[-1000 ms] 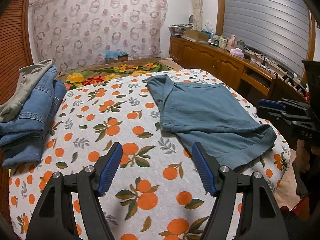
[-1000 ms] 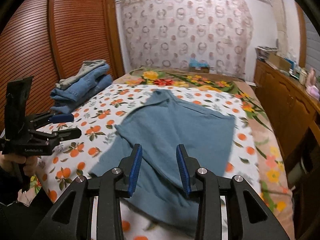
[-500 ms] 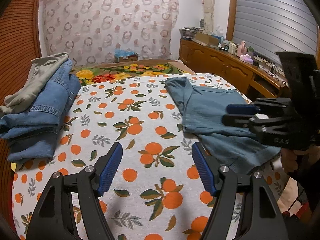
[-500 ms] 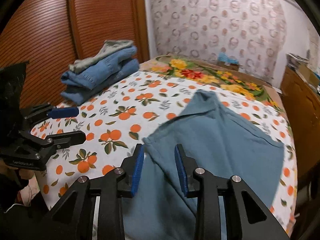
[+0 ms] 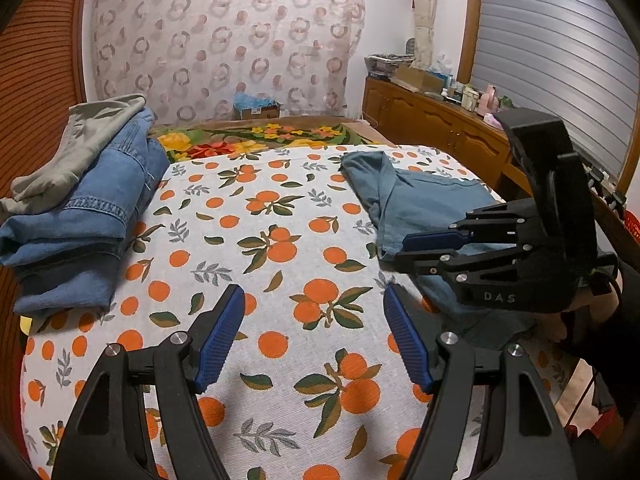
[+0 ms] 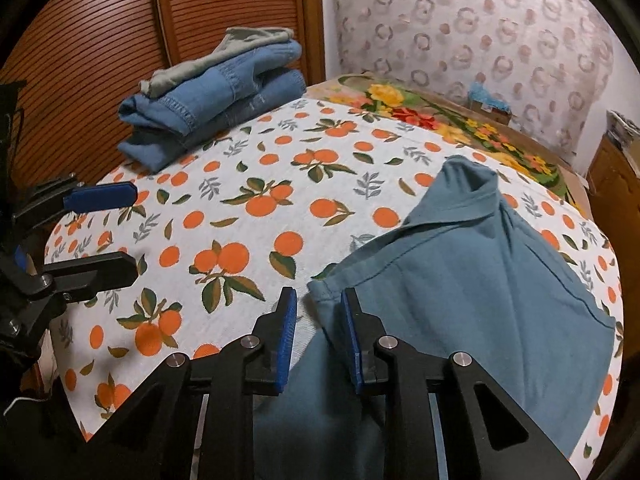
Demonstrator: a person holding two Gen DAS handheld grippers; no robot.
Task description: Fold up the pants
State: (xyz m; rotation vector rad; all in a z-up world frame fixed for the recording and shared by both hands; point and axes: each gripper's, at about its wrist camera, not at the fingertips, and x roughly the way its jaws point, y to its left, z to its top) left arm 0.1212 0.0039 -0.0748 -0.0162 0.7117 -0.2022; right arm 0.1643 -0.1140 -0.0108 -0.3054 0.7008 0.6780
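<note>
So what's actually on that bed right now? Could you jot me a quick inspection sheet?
Surface: orange-print bedspread, floral blanket beyond.
Job's things: teal pants lying flat, partly folded.
Clutter: folded jeans stack with a grey garment on top.
Grippers: left gripper open over bare bedspread; right gripper closing at the pants' corner, fabric between its jaws, not yet pinched.
Cables: nothing seen on the bed.
Surroundings: wooden sideboard, patterned curtain.

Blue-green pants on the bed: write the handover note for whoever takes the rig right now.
Left gripper: open, empty, over bare orange-print cover.
Right gripper: jaws closing at the near corner of the blue-green pants; pads not yet pressing the cloth.
Pants lie partly folded on the cover's right side. Folded stack of jeans at far left.
Left to do: grip the corner, finish folding.
</note>
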